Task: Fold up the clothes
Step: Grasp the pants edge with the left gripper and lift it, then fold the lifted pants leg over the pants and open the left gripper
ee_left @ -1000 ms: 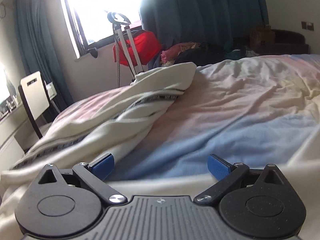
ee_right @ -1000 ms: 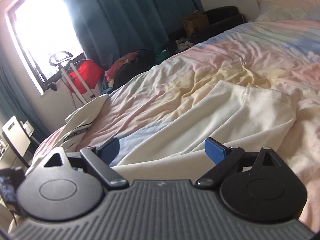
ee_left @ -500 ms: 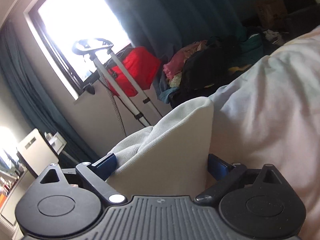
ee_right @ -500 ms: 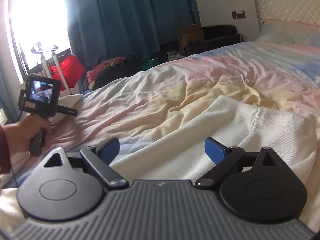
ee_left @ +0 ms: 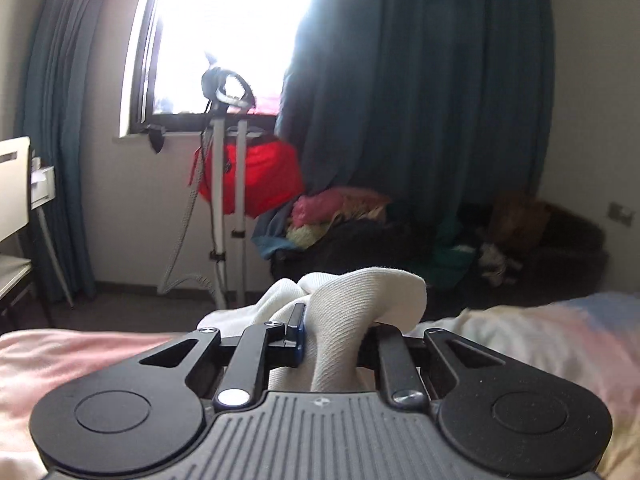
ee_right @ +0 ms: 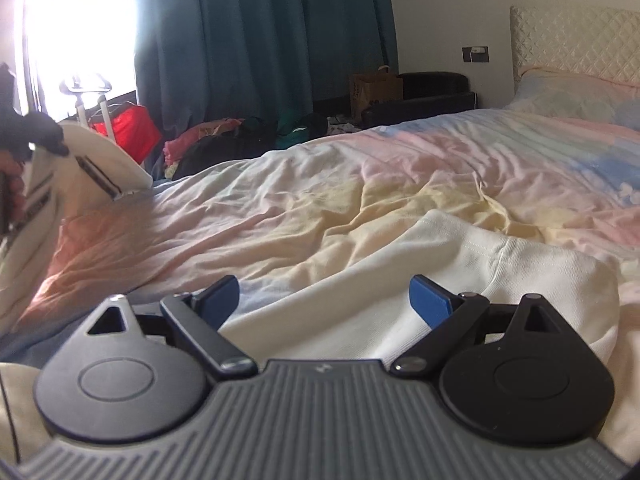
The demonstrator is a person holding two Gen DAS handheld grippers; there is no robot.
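Note:
A cream knit garment with a dark striped trim lies stretched across the pastel bed cover. My left gripper is closing its jaws on one bunched end of the garment, whose fabric is pinched between the blue pads and held above the bed's edge. In the right wrist view that lifted end hangs at the far left under the left gripper. My right gripper is open, low over the other end of the garment, with nothing pinched.
Beyond the bed's edge stand a garment steamer pole, a red bag and a pile of clothes under teal curtains. A white chair is at the left. A quilted headboard and a pillow close the right side.
The left gripper went from open to closed on the garment's end and rose with it toward the window. The right gripper sank slightly over the other end and stayed open.

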